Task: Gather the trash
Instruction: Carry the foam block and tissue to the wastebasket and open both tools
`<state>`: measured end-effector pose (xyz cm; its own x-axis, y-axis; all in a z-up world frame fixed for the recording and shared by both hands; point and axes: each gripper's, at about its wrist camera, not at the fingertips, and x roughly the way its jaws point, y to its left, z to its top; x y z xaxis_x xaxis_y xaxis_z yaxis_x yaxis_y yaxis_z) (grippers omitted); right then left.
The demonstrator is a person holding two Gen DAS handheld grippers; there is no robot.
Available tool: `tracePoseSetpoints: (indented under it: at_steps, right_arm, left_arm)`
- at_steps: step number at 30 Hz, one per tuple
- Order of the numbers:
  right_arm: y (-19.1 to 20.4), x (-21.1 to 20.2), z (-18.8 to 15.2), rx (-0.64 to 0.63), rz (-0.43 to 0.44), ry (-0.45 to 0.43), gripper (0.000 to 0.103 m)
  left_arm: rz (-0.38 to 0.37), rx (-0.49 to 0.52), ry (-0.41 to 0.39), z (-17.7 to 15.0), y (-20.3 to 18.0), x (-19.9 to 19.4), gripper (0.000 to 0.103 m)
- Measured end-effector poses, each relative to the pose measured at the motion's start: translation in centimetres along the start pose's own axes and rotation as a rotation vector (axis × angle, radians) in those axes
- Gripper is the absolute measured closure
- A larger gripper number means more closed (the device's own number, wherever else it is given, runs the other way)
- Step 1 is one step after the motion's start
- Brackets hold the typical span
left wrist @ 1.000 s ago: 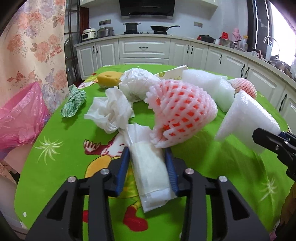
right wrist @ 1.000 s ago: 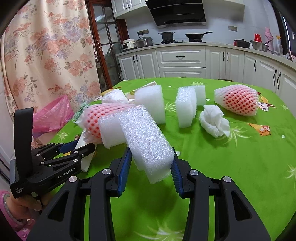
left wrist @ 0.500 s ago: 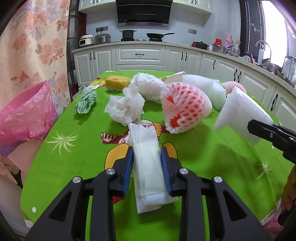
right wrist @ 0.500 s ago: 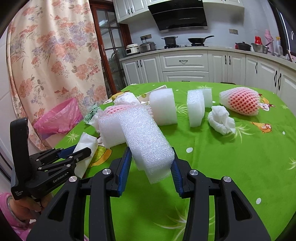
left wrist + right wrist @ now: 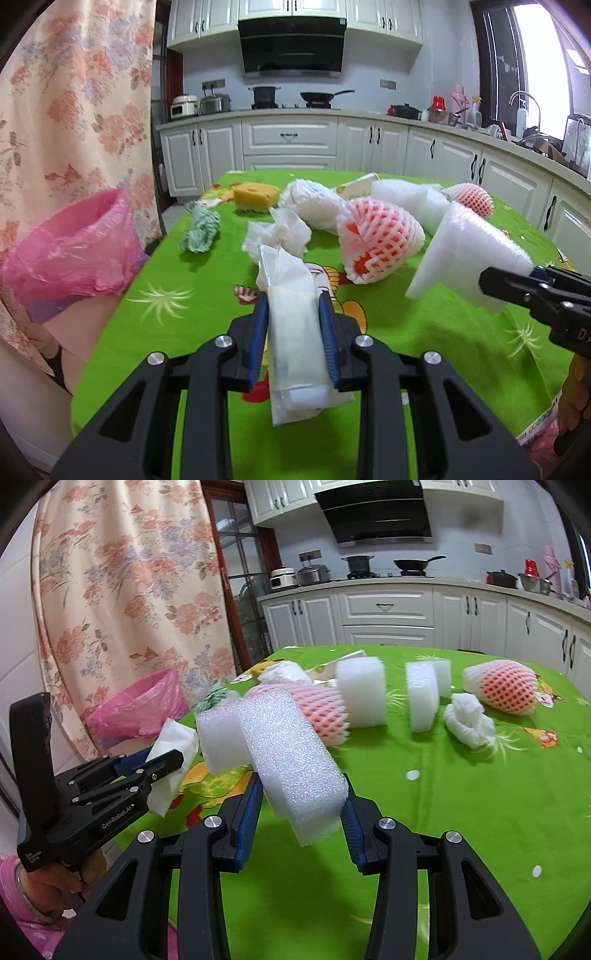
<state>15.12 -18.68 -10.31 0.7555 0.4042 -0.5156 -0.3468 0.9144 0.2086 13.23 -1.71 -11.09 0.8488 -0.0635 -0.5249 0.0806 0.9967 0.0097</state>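
A tissue packet (image 5: 295,332) is gripped by the left tongs (image 5: 293,328), a foam block (image 5: 291,760) by the right tongs (image 5: 303,808), both near the pink bag (image 5: 74,251).

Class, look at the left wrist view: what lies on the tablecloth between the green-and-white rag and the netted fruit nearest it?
A crumpled white tissue lies between the rag and the netted fruit, as the left wrist view shows.

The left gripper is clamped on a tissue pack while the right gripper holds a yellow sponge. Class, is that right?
Not quite. The right gripper holds a white foam block, as the right wrist view shows; the yellow sponge lies on the table. The left gripper is indeed clamped on the tissue pack.
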Motion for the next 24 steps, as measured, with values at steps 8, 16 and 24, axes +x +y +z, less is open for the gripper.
tracePoseSetpoints:
  at_steps: [8,16,24]
  right_arm:
    - [3.4,0.9,0.8,-0.078,0.044,0.010,0.061]
    - [6.9,2.2,2.5,-0.149,0.076,0.007,0.061]
    - [10.7,4.7,5.0,-0.191,0.139,0.016,0.061]
  left_arm:
    - [0.026,-0.013,-0.069,-0.2,1.8,-3.5,0.076]
    - [0.063,-0.067,-0.112,0.0,4.7,-5.8,0.076]
    - [0.114,-0.077,-0.172,1.3,8.3,-7.7,0.076]
